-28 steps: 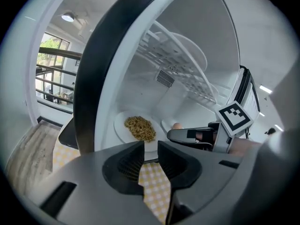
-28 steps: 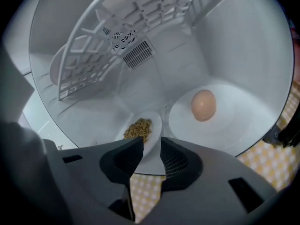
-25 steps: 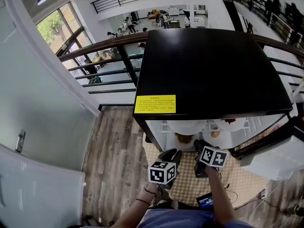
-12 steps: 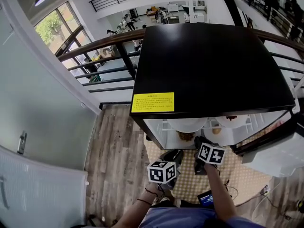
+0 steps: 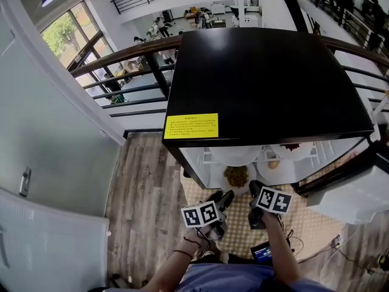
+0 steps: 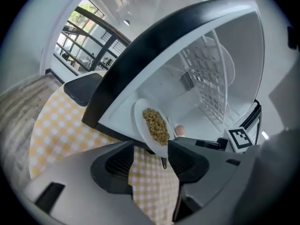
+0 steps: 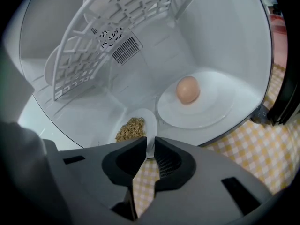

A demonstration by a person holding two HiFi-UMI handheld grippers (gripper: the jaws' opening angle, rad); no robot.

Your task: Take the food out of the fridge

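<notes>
A white plate of brown grains [image 5: 236, 176] sits at the front lip of the open black fridge [image 5: 261, 84], on its white floor. My right gripper [image 7: 150, 144] is shut on the near rim of this plate [image 7: 140, 125]. My left gripper [image 6: 152, 151] has just been opening and stands wide. The plate's lower rim [image 6: 154, 125] lies between its jaws, and the pads do not press on it. In the head view the left gripper [image 5: 222, 199] and the right gripper [image 5: 255, 190] flank the plate. Further inside, an egg [image 7: 188, 89] rests on a second white plate [image 7: 211, 111].
A white wire shelf [image 7: 93, 46] spans the fridge above the floor and carries more plates [image 5: 240, 157]. The fridge door [image 5: 346, 193] hangs open at the right. A yellow checked cloth [image 5: 292, 224] covers the floor in front, with a small screen device [image 5: 263, 255] on it.
The grain plate has come forward from under the fridge top and shows more fully. My left gripper has rolled, sunk a little and opened its jaws.
</notes>
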